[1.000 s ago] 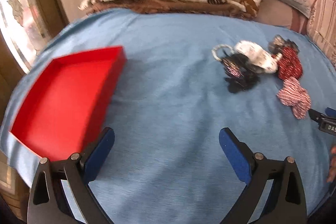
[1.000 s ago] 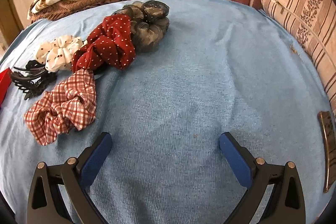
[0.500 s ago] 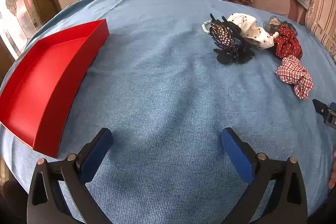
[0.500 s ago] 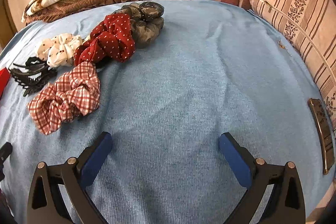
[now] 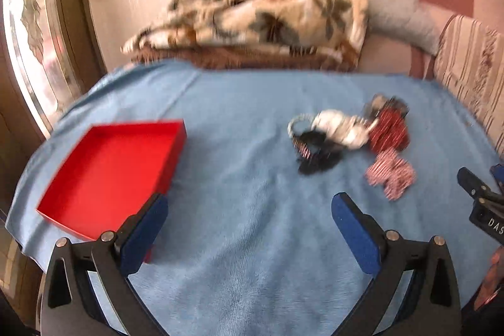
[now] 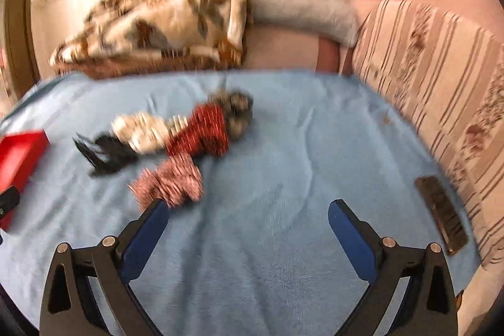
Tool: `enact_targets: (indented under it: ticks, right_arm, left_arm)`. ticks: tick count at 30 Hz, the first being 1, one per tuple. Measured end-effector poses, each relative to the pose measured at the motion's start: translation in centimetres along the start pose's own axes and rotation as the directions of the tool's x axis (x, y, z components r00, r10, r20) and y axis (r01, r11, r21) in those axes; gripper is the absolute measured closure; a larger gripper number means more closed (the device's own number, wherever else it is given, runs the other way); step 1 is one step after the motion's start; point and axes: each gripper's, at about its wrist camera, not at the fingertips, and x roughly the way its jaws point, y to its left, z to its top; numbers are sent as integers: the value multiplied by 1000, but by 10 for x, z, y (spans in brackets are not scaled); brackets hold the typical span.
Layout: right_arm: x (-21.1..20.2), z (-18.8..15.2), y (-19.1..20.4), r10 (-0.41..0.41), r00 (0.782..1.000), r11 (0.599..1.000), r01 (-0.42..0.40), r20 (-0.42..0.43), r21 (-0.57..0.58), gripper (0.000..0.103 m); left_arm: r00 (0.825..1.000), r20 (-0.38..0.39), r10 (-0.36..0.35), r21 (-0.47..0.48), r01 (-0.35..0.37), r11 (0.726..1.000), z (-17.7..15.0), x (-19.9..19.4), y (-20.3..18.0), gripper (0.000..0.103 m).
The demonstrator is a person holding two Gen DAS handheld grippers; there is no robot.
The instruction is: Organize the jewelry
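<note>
Both the left hand-held gripper (image 5: 249, 216) and right hand-held gripper (image 6: 247, 214) gape wide, empty, over bare blue bedspread (image 5: 252, 257). The blurred hair-accessory pile (image 5: 349, 140) lies at two o'clock, the red tray (image 5: 110, 169) at ten, its near corner hidden.

Surface: blue bedspread (image 5: 252, 241).
Left side: empty red tray (image 5: 107, 172).
Centre-right: cluster of scrunchies (image 6: 195, 140), black hair claw (image 6: 104, 153).
</note>
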Motion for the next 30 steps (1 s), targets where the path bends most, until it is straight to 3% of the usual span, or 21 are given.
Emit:
enact_targets:
  ticks: [8,13,25,30]
  right_arm:
    - [-50,9,2,-7,991,1000,3,131,31,0]
    - [-73,8,7,1,982,1000,-6,190,28,1]
    - [-86,1,12,1,975,1000,-3,223,10,1]
    - [-89,-3,11,-5,970,1000,-1,243,24,1]
  left_arm:
    - [991,123,-51,18,49,999,15,-48,5,0]
    - [987,131,-88,10,87,996,14,-63,8,0]
    - [981,183,-61,39,55,998,10,-82,3,0]
    - [968,245,-60,33,53,998,7,-90,4,0]
